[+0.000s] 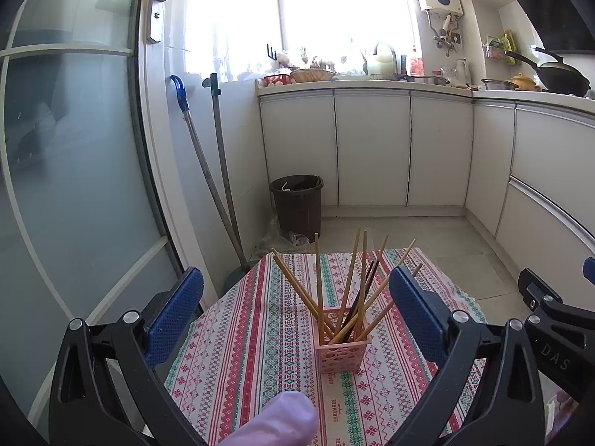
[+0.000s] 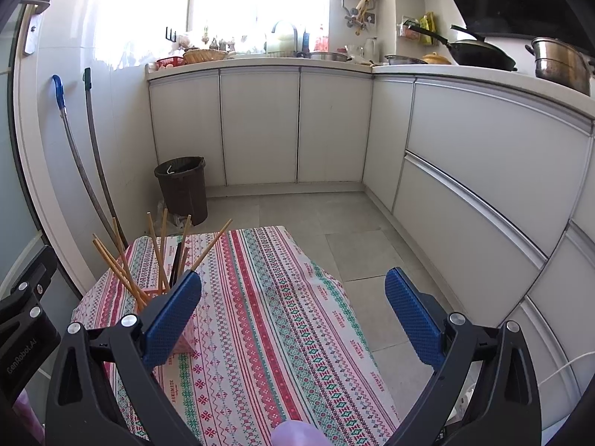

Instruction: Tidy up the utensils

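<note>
A small pink perforated basket (image 1: 344, 353) stands on the patterned tablecloth (image 1: 260, 353). Several wooden chopsticks (image 1: 319, 278) and one dark one fan out of it. My left gripper (image 1: 297, 297) is open above the table, its blue pads either side of the basket at a distance, nothing held. In the right wrist view the basket (image 2: 186, 338) is mostly hidden behind the left pad, with the chopsticks (image 2: 122, 264) sticking up. My right gripper (image 2: 293, 304) is open over the tablecloth (image 2: 279, 316), to the right of the basket, holding nothing.
A brown waste bin (image 1: 297, 204) and two leaning mop handles (image 1: 219, 186) stand beyond the table's far edge. White cabinets (image 2: 483, 186) line the back and right, with a wok (image 2: 479, 55) and pot on the counter. A gloved fingertip (image 1: 279, 423) shows at the bottom.
</note>
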